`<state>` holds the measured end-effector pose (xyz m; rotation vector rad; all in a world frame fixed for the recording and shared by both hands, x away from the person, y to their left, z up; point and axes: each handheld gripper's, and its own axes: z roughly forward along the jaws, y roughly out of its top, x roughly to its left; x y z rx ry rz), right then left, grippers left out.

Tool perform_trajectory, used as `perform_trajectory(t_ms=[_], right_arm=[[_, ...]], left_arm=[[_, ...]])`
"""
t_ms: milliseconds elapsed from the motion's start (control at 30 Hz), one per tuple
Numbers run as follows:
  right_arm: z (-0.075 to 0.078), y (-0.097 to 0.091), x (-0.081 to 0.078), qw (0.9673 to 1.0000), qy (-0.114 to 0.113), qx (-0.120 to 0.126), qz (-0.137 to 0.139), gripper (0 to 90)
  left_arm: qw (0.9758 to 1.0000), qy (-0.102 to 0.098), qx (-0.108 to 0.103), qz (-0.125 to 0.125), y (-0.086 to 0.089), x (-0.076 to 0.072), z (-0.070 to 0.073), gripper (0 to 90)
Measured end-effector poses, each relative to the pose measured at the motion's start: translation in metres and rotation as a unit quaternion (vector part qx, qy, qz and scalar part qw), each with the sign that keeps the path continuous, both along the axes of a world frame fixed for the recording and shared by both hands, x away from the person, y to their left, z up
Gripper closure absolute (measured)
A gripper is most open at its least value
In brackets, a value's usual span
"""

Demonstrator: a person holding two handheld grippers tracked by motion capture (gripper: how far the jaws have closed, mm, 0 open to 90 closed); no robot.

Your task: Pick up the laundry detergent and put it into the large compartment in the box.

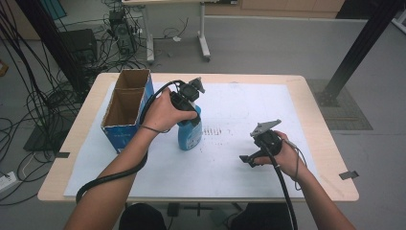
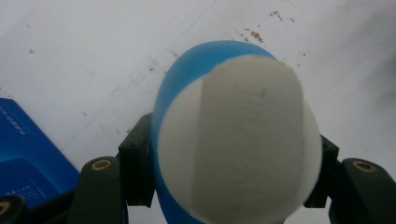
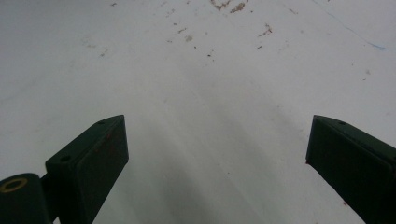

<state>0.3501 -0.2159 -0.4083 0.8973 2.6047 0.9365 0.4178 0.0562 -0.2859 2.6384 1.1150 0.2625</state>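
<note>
A blue bottle [image 1: 189, 135] with a white top [image 2: 243, 140] stands upright on the white sheet [image 1: 239, 105], just right of the box. My left gripper [image 1: 190, 111] comes down from above and is shut on the bottle's upper part. In the left gripper view its black pads [image 2: 136, 163] press on both sides below the white top. I cannot tell whether the bottle's base rests on the sheet. My right gripper [image 1: 249, 159] is held low over the sheet at the right, open, with nothing between its fingers [image 3: 95, 154].
An open cardboard box [image 1: 125, 103] with blue sides and two compartments stands at the table's left, close to the bottle; its blue side [image 2: 28, 154] shows in the left gripper view. The wooden table [image 1: 316, 120] ends just beyond the sheet. Cables and stands lie on the floor behind.
</note>
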Motion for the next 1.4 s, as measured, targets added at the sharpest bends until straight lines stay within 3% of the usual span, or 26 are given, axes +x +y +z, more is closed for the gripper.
perform_trajectory(t_ms=[1067,1400], right_arm=[[0.003,0.003,0.006,1.0,-0.003,-0.008,0.004,5.6],[0.005,0.005,0.006,0.9999,-0.007,-0.012,0.008,5.7]], left_arm=[[1.0,0.005,0.005,0.001,-0.001,0.001,0.003,37.7],[1.0,-0.002,0.001,-0.003,-0.003,-0.002,0.029,37.7]])
